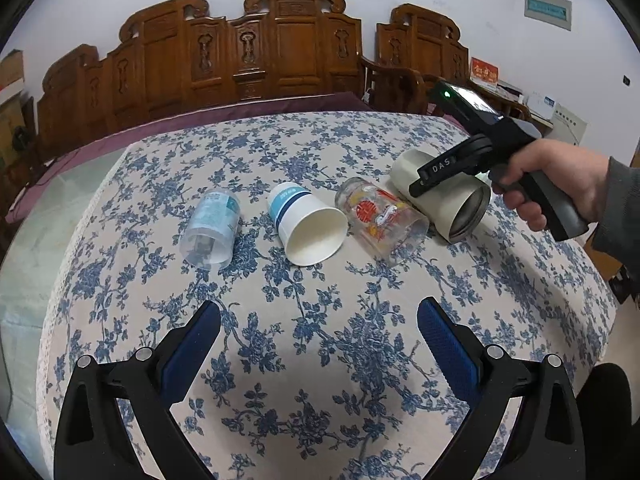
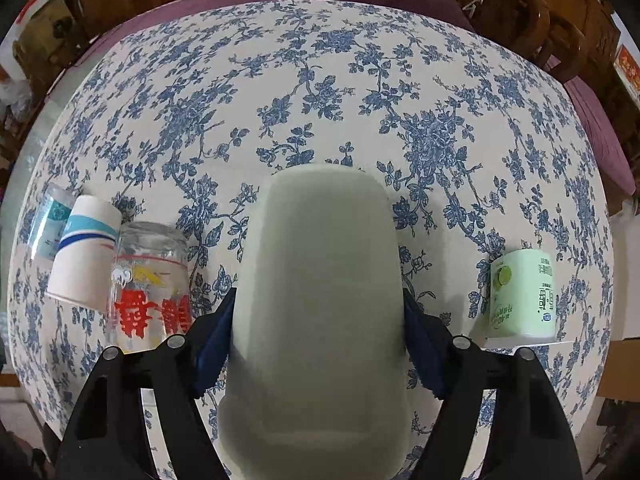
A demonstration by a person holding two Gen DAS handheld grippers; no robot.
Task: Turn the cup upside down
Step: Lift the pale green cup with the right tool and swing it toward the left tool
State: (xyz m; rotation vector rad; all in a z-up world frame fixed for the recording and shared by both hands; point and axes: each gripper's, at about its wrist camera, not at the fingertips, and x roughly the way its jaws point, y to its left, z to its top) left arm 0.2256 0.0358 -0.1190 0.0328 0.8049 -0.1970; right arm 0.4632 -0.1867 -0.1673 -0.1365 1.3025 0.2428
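Note:
Several cups lie on their sides in a row on the floral tablecloth [image 1: 320, 360]: a clear plastic cup [image 1: 212, 228], a white paper cup with blue stripes [image 1: 306, 226], a clear glass with red print [image 1: 380, 220] and a pale grey-green metal-lined cup [image 1: 444, 196]. My right gripper [image 2: 318, 332] is shut on the grey-green cup [image 2: 320, 300], its blue pads pressing both sides; it also shows in the left wrist view [image 1: 436, 176]. My left gripper [image 1: 318, 320] is open and empty, over the cloth in front of the row.
A light green carton [image 2: 522, 294] stands at the table's right side. The glass [image 2: 150, 284] and paper cup [image 2: 86, 252] lie just left of the held cup. Carved wooden furniture [image 1: 256, 52] and a purple cloth [image 1: 200, 120] lie behind the table.

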